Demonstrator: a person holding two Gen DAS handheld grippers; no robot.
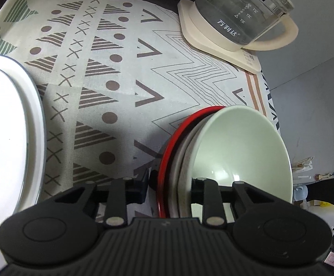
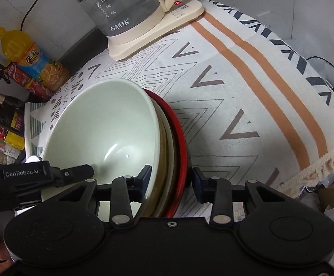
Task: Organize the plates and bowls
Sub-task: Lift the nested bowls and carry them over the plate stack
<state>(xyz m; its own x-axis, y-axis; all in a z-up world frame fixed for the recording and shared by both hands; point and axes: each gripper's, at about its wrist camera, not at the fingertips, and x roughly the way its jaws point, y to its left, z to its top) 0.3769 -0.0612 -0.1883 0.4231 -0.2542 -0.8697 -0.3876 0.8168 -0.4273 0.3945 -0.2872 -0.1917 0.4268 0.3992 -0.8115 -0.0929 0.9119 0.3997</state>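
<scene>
Left hand-held gripper (image 1: 170, 185): jaws clamped across the rims of a nested stack, one finger outside the red bowl (image 1: 164, 161), the other inside the pale green bowl (image 1: 242, 149). Right hand-held gripper (image 2: 170, 179) grips the same stack from the opposite side: left finger inside the green bowl (image 2: 102, 128), right finger against the red bowl's (image 2: 180, 142) outer wall. Between green and red sit a beige and a white layer. Stack tilted steeply, over the patterned cloth on the counter (image 1: 120, 73). White oval plate (image 1: 8, 142) well left of the stack. Glass kettle (image 2: 130, 11) on its cream base at far edge.
</scene>
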